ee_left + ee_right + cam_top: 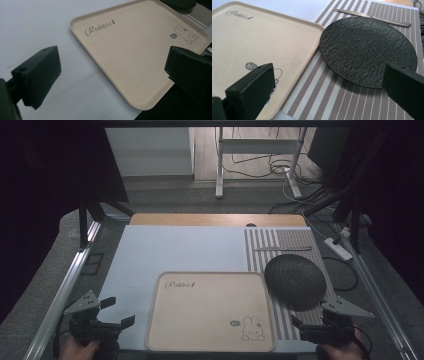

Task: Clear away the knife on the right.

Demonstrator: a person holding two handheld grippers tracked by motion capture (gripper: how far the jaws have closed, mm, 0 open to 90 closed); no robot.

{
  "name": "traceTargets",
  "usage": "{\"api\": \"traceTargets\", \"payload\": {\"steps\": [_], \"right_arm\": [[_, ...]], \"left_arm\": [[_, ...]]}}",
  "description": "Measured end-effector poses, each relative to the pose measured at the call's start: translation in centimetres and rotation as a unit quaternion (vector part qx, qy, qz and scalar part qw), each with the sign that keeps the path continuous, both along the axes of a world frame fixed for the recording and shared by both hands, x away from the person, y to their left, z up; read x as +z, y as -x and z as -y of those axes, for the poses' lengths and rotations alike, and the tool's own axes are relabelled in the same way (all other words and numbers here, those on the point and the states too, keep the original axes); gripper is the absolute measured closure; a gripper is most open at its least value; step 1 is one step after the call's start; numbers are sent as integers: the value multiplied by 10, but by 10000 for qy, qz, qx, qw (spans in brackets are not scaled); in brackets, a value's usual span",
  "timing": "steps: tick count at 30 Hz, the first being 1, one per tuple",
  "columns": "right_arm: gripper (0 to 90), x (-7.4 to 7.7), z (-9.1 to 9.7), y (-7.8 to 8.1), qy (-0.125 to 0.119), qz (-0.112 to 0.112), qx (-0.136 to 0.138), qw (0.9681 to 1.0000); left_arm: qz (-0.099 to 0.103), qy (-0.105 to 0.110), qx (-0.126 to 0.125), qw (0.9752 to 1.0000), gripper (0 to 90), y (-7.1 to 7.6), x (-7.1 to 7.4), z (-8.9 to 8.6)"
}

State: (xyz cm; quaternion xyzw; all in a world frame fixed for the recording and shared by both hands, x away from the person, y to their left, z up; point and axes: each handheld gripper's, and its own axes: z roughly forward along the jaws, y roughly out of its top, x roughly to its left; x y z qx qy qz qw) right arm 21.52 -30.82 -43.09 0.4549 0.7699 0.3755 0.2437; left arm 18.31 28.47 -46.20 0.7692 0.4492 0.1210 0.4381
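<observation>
A beige tray with a rabbit drawing and the word "Rabbit" lies empty at the table's near middle. A round black textured plate rests on a striped placemat to the tray's right, its edge close to the tray's corner. A table knife lies on the placemat behind the plate. My left gripper hovers at the near left, open, its jaws framing the tray. My right gripper sits at the near right, open and empty, facing the plate, the tray and the knife.
A white sheet covers the table's left and middle part. Metal frame rails run along both sides. A power strip and cables lie on the floor beyond the right rail, and a desk frame stands farther back.
</observation>
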Motion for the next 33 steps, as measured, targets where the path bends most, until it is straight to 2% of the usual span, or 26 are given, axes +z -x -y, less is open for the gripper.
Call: {"api": "traceTargets", "payload": {"steps": [29,33], "right_arm": [[0,-2,-5,-5,243,-233,157,9993],[0,-1,-5,-5,246,-167,155,9994]], "left_arm": [[4,-55,-31,10000,13,1,0,1],[-1,-54,-27,10000,13,1,0,1]]}}
